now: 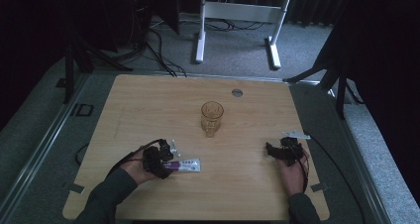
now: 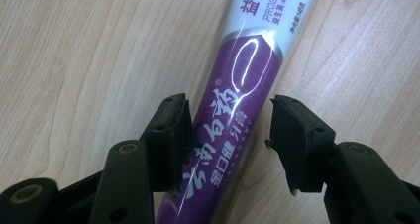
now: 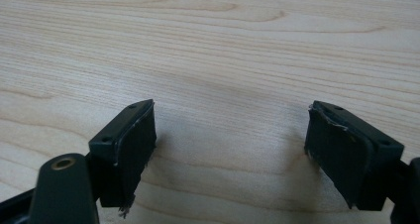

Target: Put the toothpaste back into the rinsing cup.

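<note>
A purple-and-white toothpaste tube [image 1: 184, 165] lies flat on a pale wooden table [image 1: 148, 105], close to the near edge and left of the middle. Its long axis runs roughly parallel to that near edge, the purple end toward the left edge and the white end toward the middle of the table.

The left gripper [image 1: 166, 165], held in the person's left hand [image 1: 134, 168], sits right over the purple end. In the left gripper view the tube [image 2: 233, 110] runs lengthwise up between the two black jaws, so they straddle it across its narrow width. The jaws stand partly apart: one pad is at or against the tube's edge, while a clear strip of wood separates the other pad from the tube, so the tube is not yet clamped.

The right gripper [image 1: 274, 152] rests well apart, toward the right edge, its jaws wide and holding nothing above bare wood [image 3: 208, 45]. An amber glass mug [image 1: 212, 118] stands upright near the table's middle, beyond the tube.

The left hand is much the nearer one, and the jaws only need to close across the tube's width.
</note>
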Demonstrator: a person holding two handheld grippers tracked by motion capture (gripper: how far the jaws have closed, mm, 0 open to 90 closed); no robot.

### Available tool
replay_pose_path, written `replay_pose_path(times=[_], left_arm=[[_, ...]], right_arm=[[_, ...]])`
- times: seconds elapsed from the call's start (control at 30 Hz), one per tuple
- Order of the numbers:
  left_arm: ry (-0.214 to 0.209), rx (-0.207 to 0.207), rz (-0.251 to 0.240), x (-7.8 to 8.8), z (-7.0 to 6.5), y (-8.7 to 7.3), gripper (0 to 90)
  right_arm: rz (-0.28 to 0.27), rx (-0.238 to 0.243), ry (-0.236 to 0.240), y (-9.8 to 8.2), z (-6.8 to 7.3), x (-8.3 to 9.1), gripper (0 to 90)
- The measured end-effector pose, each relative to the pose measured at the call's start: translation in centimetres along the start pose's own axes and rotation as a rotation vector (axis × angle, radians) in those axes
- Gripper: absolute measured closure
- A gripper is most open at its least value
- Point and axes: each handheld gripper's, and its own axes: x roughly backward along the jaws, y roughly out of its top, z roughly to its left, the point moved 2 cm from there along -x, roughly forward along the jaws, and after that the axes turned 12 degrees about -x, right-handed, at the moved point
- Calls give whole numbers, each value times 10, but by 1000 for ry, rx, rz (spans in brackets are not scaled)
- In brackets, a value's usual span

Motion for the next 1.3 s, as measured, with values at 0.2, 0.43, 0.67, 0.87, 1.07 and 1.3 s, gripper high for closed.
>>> replay_pose_path(times=[0.2,0.43,0.67,0.87,1.07,1.3], left_arm=[[4,-4,17,-2,1,1,505],[1,-7,22,-4,1,3,519],[-6,-4,32,-6,1,4,561],[-18,-3,57,-11,2,7,561],[-28,-2,71,-13,3,8,564],[-49,11,71,-15,5,7,566]], right_arm=[[0,0,0,0,0,0,195],[0,0,0,0,0,0,195],[0,0,0,0,0,0,195],[0,0,0,0,0,0,195],[0,0,0,0,0,0,195],[0,0,0,0,0,0,195]])
